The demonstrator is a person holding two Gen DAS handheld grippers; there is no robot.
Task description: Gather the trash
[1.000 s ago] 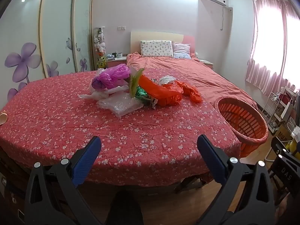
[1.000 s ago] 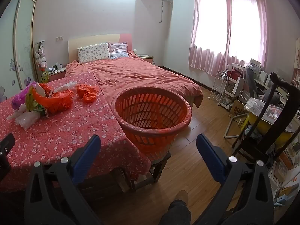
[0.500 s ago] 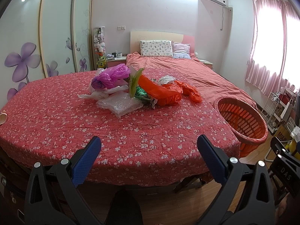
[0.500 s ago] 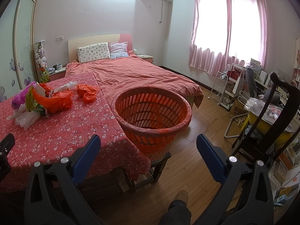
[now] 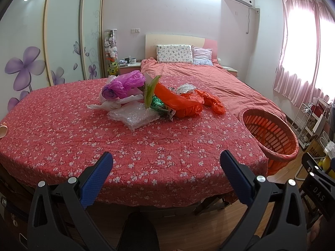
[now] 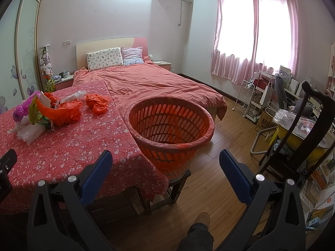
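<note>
A heap of trash lies mid-table on the red floral tablecloth (image 5: 146, 146): a purple bag (image 5: 122, 84), a clear plastic wrap (image 5: 134, 116), a green wrapper (image 5: 158, 104), a large orange bag (image 5: 180, 102) and a smaller orange bag (image 5: 214, 102). The heap also shows in the right wrist view (image 6: 52, 110). An orange slotted basket (image 6: 169, 123) stands on a stool at the table's right edge; it also shows in the left wrist view (image 5: 270, 133). My left gripper (image 5: 166, 161) is open and empty at the table's near edge. My right gripper (image 6: 165, 159) is open and empty before the basket.
A bed (image 6: 157, 83) with a salmon cover lies behind the table. A dark wooden chair (image 6: 303, 129), a white rack (image 6: 249, 98) and cluttered boxes stand at the right. A wardrobe with flower prints (image 5: 31, 67) lines the left wall.
The left wrist view has shifted very slightly; the right is unchanged. Both grippers stay open and the trash has not moved.
</note>
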